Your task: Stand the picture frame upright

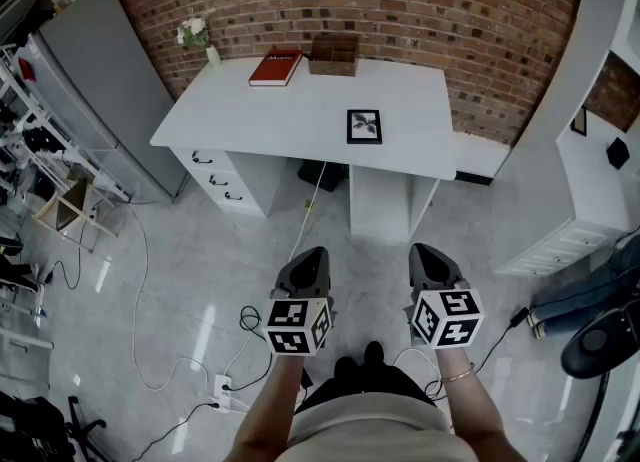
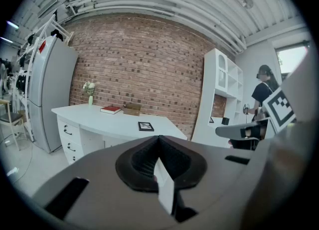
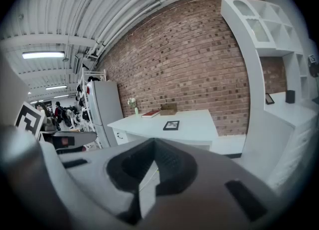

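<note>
A black picture frame (image 1: 364, 126) lies flat on the white desk (image 1: 270, 120), toward its front right part; it also shows small in the left gripper view (image 2: 146, 126) and in the right gripper view (image 3: 171, 125). Both grippers hang well short of the desk, over the floor. My left gripper (image 1: 310, 258) is shut with nothing in it, jaws pressed together. My right gripper (image 1: 428, 254) is shut and empty too. Both point toward the desk, slightly downward.
On the desk's back edge stand a red book (image 1: 276, 67), a brown wooden box (image 1: 334, 54) and a small vase of flowers (image 1: 198, 38). A grey cabinet (image 1: 110, 90) stands left, a white shelf unit (image 1: 590, 140) right. Cables (image 1: 150, 350) trail on the floor. A person (image 2: 261, 92) stands at the right.
</note>
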`<act>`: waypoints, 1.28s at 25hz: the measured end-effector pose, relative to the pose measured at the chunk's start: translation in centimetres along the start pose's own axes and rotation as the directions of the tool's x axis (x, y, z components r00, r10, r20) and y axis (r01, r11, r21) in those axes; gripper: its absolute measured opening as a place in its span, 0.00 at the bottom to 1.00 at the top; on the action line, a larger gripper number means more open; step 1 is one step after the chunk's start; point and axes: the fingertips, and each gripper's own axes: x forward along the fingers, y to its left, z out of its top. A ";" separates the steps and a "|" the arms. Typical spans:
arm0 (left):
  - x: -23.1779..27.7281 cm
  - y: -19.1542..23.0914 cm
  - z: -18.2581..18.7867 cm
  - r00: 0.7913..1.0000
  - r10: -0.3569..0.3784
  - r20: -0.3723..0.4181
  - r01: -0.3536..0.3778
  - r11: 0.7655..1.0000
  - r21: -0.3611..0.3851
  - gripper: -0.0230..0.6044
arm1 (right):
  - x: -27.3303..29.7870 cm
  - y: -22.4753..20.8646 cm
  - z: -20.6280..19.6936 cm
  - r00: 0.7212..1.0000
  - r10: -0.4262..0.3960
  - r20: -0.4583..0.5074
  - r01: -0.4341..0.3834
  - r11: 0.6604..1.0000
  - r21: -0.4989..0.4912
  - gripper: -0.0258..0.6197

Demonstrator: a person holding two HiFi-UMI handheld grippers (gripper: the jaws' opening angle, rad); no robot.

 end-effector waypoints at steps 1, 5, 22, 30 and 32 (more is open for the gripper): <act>0.2 -0.1 -0.1 1.000 0.002 0.000 -0.002 1.000 0.000 0.02 | 0.1 -0.1 -0.1 1.000 0.006 -0.003 -0.006 1.000 -0.001 0.04; 0.8 -0.8 -0.5 1.000 0.006 -0.005 -0.006 1.000 -0.011 0.03 | 0.0 -0.7 -0.2 0.999 0.033 0.002 -0.033 0.999 -0.002 0.04; 3.6 -2.1 -0.7 0.998 0.069 0.000 -0.069 0.998 -0.012 0.05 | 1.6 -3.9 0.5 0.995 0.102 0.006 -0.102 0.995 -0.019 0.05; 4.3 -2.6 0.9 0.998 0.057 0.017 -0.057 0.998 0.002 0.11 | 1.9 -4.6 1.1 0.995 0.101 0.016 -0.101 0.995 0.005 0.06; 4.7 -2.7 1.1 0.998 0.057 0.018 -0.057 0.998 0.003 0.13 | 2.0 -4.8 1.4 0.994 0.104 0.018 -0.104 0.995 0.005 0.08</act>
